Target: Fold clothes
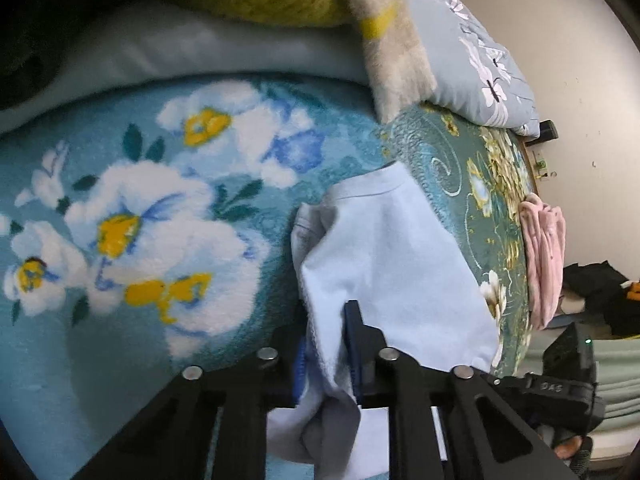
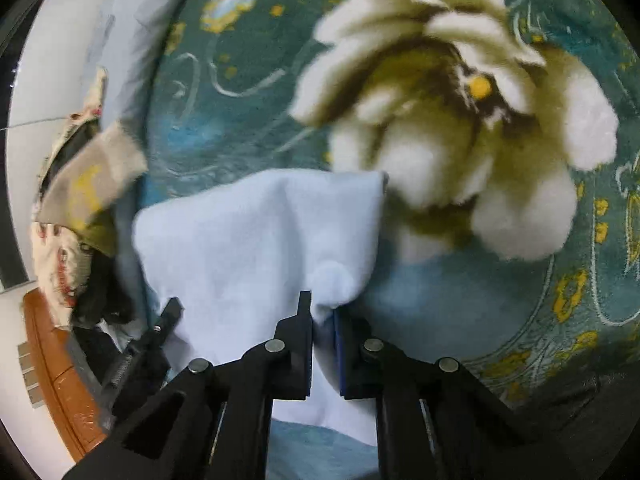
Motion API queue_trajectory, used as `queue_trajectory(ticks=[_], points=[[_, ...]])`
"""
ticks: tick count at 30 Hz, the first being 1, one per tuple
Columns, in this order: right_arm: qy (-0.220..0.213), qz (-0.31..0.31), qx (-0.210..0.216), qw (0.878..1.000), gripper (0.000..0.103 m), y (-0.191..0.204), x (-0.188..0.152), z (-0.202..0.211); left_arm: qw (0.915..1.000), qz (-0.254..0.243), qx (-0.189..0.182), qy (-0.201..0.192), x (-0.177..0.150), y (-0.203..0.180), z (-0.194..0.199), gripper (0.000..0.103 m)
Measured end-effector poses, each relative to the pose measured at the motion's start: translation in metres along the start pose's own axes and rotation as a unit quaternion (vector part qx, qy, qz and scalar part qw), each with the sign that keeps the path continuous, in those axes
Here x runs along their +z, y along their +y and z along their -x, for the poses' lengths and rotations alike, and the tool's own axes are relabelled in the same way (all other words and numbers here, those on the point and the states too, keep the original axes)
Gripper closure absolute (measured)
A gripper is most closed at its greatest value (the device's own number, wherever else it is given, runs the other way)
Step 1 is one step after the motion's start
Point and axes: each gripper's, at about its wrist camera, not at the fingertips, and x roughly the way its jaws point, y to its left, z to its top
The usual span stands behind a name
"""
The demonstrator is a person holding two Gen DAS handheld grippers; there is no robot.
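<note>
while the pale blue garment (image 1: 396, 264) hangs pinched at its near edge, the left gripper (image 1: 326, 344) has its jaws clamped on a bunched fold of that cloth, which spreads forward and to the right of it over a teal floral blanket (image 1: 132, 216). the right gripper (image 2: 323, 332) is likewise closed on the same pale blue garment (image 2: 256, 236), its jaws squeezing a small tuck of cloth, with the rest spread ahead and to its left. in the right wrist view the other gripper's black finger shows at the cloth's left edge.

by judgement, folding looks partly done: the garment already lies doubled into a compact shape, both near corners held, and at least one more fold and a laying-flat seem left. a pink garment (image 1: 542, 264) lies well off to the left gripper's right, apparently folded, though that is hard to confirm.
</note>
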Motion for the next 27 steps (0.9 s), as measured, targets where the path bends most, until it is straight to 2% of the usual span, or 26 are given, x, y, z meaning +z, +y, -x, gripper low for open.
queue_trajectory(ticks=[8, 13, 19, 27], points=[[-0.047, 0.057, 0.048, 0.996, 0.095, 0.011, -0.005, 0.055, 0.997, -0.051, -0.039, -0.044, 0.006, -0.053, 0.047, 0.092], [-0.088, 0.073, 0.068, 0.991, 0.095, 0.008, 0.015, 0.095, 0.9898, -0.107, -0.079, -0.051, 0.023, -0.124, 0.053, 0.092], [-0.163, 0.074, 0.08, 0.981, 0.095, -0.025, 0.039, 0.179, 0.9772, -0.164, -0.132, -0.03, 0.043, -0.234, 0.022, 0.092], [-0.244, 0.064, 0.031, 0.967, 0.095, -0.072, 0.108, 0.29, 0.9557, -0.215, -0.201, 0.001, 0.065, -0.398, -0.058, 0.092]])
